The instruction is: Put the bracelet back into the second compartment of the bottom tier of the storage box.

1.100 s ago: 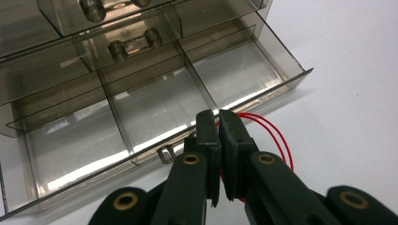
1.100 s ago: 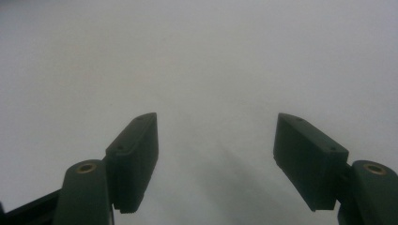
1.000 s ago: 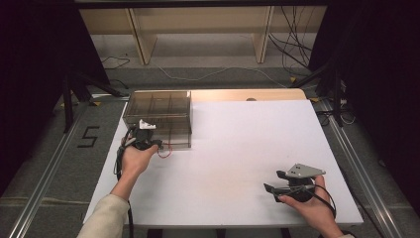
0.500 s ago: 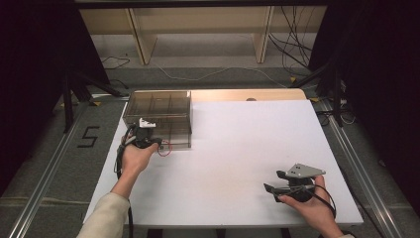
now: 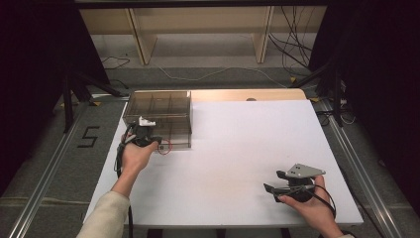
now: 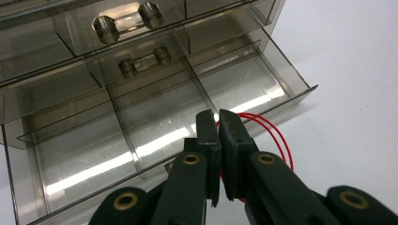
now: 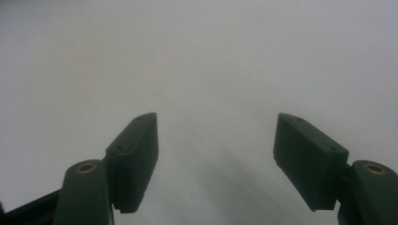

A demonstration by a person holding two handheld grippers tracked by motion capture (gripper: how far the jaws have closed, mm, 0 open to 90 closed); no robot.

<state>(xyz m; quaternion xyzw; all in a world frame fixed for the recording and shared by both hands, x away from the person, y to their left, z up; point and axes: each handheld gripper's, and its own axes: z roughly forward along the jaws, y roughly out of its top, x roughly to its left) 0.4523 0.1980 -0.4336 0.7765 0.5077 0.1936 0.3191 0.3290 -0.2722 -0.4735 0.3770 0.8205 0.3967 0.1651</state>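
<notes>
Smoked clear drawer box (image 5: 158, 106): table's (image 5: 237, 148) ten o'clock corner, bottom drawer (image 6: 155, 126) pulled out. Left gripper (image 6: 219, 117): jaws pinched on red wire loop (image 6: 277, 136) at drawer's front lip. Right gripper (image 5: 278, 187): five o'clock, near table edge, jaws spread, empty. Bare white surface between.

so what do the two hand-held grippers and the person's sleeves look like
The left hand-held gripper and the right hand-held gripper both have black jaws with flat rectangular pads and brass-coloured pivot rivets. Each trails a black cable. The right carries a grey three-cornered plate. A cream long sleeve covers the left forearm.
</notes>
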